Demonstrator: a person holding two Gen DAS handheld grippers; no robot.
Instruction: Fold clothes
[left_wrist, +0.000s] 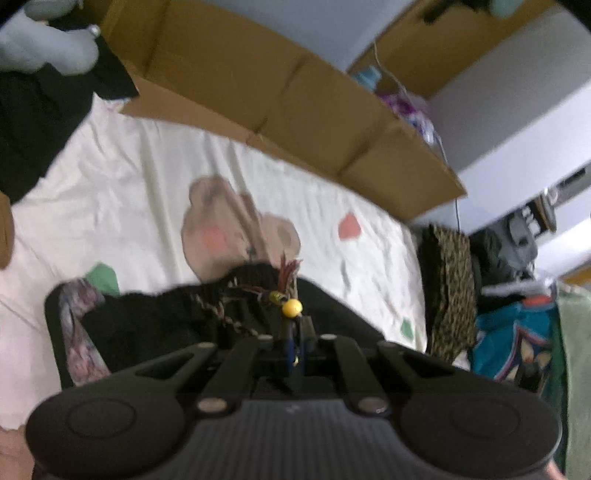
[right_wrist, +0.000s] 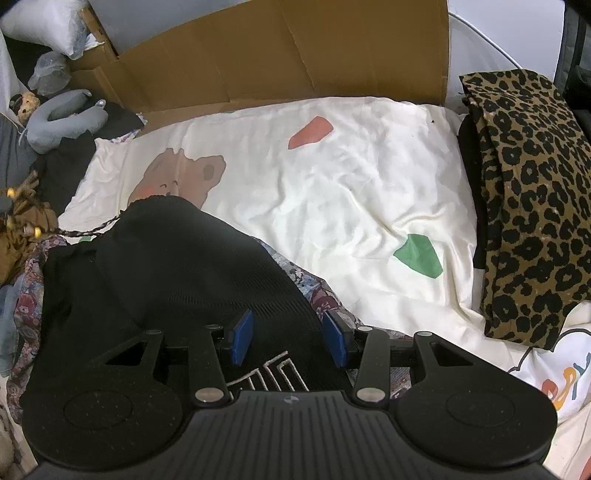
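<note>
My left hand-held gripper is clamped shut on the braided cord of the black garment, a yellow bead sitting just ahead of its fingertips. My right hand-held gripper stands half open with the same garment lying between and under its blue pads, not pinched. The garment lies on the cream bedsheet, with a leopard-print cloth off to its right.

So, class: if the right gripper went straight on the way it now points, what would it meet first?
Most likely the black garment, which lies directly under and ahead of the right gripper with its jaws apart. How near the fabric is cannot be judged.
</note>
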